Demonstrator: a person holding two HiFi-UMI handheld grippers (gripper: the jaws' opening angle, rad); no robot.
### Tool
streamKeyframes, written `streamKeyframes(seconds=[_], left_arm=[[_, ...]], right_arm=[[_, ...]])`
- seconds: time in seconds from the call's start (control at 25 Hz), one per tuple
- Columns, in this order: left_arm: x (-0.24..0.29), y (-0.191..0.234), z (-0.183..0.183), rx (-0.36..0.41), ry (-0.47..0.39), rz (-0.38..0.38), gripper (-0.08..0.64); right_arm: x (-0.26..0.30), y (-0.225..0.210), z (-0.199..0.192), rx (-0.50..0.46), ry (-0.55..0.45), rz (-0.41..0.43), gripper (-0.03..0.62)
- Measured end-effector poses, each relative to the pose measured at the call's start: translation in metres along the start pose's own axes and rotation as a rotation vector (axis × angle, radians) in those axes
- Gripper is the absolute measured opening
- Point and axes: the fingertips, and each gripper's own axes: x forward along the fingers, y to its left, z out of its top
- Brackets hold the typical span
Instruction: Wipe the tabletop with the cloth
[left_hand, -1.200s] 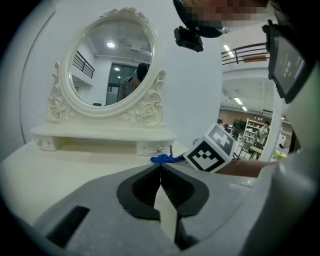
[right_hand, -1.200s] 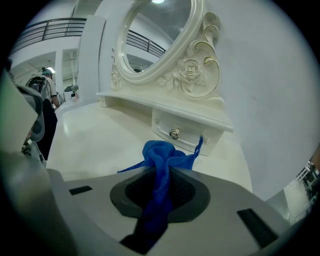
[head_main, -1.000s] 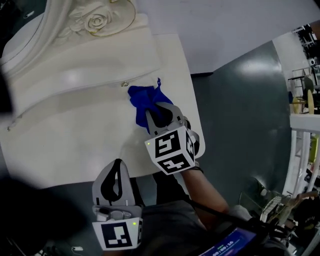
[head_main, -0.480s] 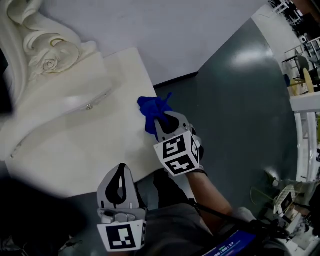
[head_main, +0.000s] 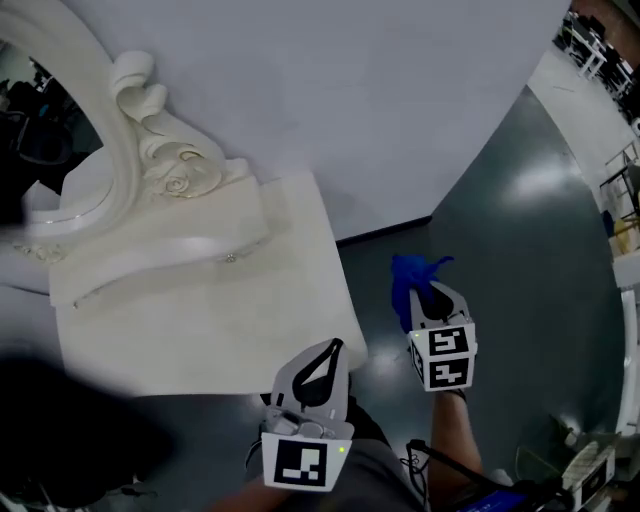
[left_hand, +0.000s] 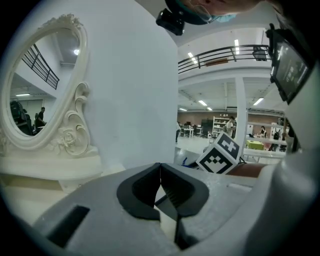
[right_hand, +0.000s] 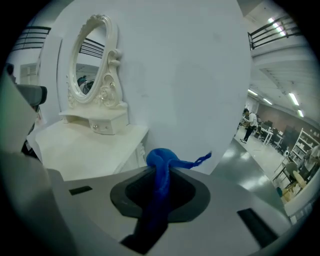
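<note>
The blue cloth (head_main: 410, 276) hangs bunched between the jaws of my right gripper (head_main: 428, 292), which is shut on it. Gripper and cloth are off the white tabletop (head_main: 200, 325), over the dark floor to its right. In the right gripper view the cloth (right_hand: 162, 167) sticks up from the closed jaws (right_hand: 161, 174), and the tabletop (right_hand: 85, 145) lies ahead to the left. My left gripper (head_main: 334, 346) is shut and empty, just off the table's front right corner. Its jaws (left_hand: 160, 167) meet at the tip.
An ornate white mirror (head_main: 140, 130) and a low drawer shelf (head_main: 160, 255) stand at the back of the table against a white wall (head_main: 350, 100). Dark shiny floor (head_main: 520, 220) spreads to the right. Shelving (head_main: 600, 40) stands far right.
The right gripper has carried the cloth off the tabletop to the right, out over the floor. The left gripper has shifted right towards the table's corner, and the view has swung.
</note>
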Motion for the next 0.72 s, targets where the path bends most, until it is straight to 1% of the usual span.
streamKeyframes(seconds=[0.2, 0.36, 0.56, 0.72], left_arm=[[0.001, -0.015, 0.031, -0.003, -0.087, -0.012, 0.015], [-0.009, -0.005, 0.047, -0.010, -0.153, 0.008, 0.015], [-0.036, 0.034, 0.053, -0.024, -0.217, 0.066, 0.015], [-0.075, 0.082, 0.044, -0.059, -0.243, 0.153, 0.015]], right_arm=[[-0.023, -0.023, 0.023, -0.012, -0.043, -0.030, 0.060], [-0.034, -0.018, 0.046, -0.041, -0.074, -0.037, 0.060], [-0.038, 0.015, 0.080, -0.099, -0.116, -0.029, 0.060], [-0.033, 0.075, 0.108, -0.158, -0.141, 0.032, 0.060]])
